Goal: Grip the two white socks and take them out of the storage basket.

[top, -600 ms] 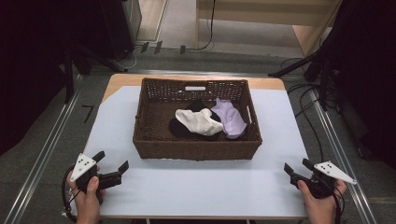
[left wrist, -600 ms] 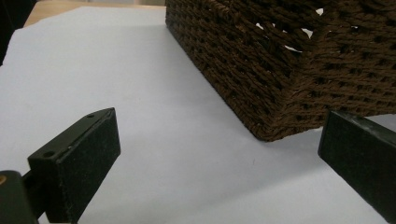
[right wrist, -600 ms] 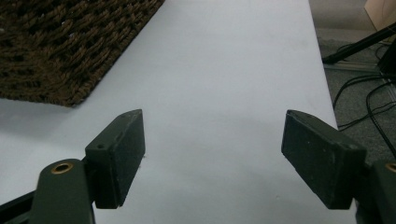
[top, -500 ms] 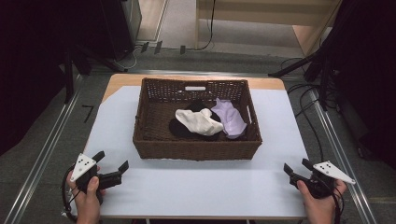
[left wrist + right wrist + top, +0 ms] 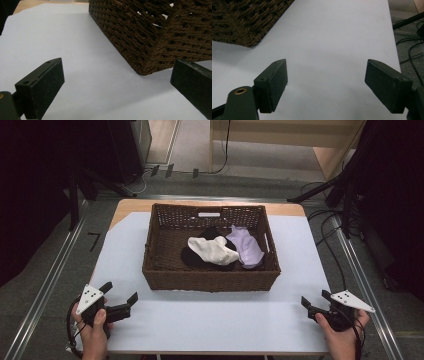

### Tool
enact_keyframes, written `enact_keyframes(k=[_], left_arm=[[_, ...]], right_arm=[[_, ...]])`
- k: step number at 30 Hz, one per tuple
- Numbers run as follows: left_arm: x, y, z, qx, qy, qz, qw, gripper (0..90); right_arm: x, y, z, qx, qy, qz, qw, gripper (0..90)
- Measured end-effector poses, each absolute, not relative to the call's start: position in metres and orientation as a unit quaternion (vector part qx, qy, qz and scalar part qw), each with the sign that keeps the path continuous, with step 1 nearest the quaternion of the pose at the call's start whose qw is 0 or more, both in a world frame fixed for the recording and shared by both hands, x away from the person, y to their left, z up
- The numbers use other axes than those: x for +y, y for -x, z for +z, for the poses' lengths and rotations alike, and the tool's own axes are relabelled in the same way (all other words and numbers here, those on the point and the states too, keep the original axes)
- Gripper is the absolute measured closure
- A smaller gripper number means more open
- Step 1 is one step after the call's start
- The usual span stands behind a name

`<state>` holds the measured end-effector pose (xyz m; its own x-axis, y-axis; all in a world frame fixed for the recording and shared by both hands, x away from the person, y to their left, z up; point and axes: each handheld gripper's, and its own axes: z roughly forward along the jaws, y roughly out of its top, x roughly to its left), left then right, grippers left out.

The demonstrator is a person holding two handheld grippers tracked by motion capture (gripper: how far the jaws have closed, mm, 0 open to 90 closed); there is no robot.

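Wicker, dark brown and tightly woven, formed the rectangular basket (image 5: pixel 210 281) that stood at the middle of the pale blue-white surface (image 5: pixel 210 320); its rim carried a handle slot on the far wall. Inside lay three soft, crumpled cloth items: a cream sock (image 5: pixel 212 250) draped across a black garment (image 5: pixel 192 257), and a lavender sock (image 5: pixel 245 247) touching them toward the basket's right wall; whether these were single socks or pairs could not be told.

Left gripper (image 5: pixel 119 298) rested near the front left corner of the surface, jaws released and empty; the left gripper view showed its matt black, blocky pads standing well apart with the basket's near corner (image 5: pixel 150 45) ahead of them. Right gripper (image 5: pixel 314 303) sat at the front right edge, likewise released with nothing between the pads (image 5: pixel 272 85); bare surface lay beyond them.

Judged step: the start position, with the reach into the basket not yet begun. The next move would call for lifting a gripper over the near wall and pinching a fold of the uppermost cloth; limp fabric is likely to drag its neighbours along.
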<state>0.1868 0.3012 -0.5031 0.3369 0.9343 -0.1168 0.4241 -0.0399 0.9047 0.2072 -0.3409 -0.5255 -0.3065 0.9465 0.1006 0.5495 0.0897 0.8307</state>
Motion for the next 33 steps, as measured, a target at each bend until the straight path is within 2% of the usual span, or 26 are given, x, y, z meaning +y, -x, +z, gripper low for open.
enact_keyframes(k=[12, 33], left_arm=[[0.299, -0.188, -0.503, 0.507, -0.675, 0.274, 0.460, 0.0], [0.297, -0.187, -0.503, 0.503, -0.678, 0.279, 0.457, 0.0]], right_arm=[[-0.344, -0.215, -0.511, 0.718, -0.536, 0.370, 0.245, 17.8], [-0.331, -0.260, -0.485, 0.793, -0.507, 0.286, 0.178, 17.7]])
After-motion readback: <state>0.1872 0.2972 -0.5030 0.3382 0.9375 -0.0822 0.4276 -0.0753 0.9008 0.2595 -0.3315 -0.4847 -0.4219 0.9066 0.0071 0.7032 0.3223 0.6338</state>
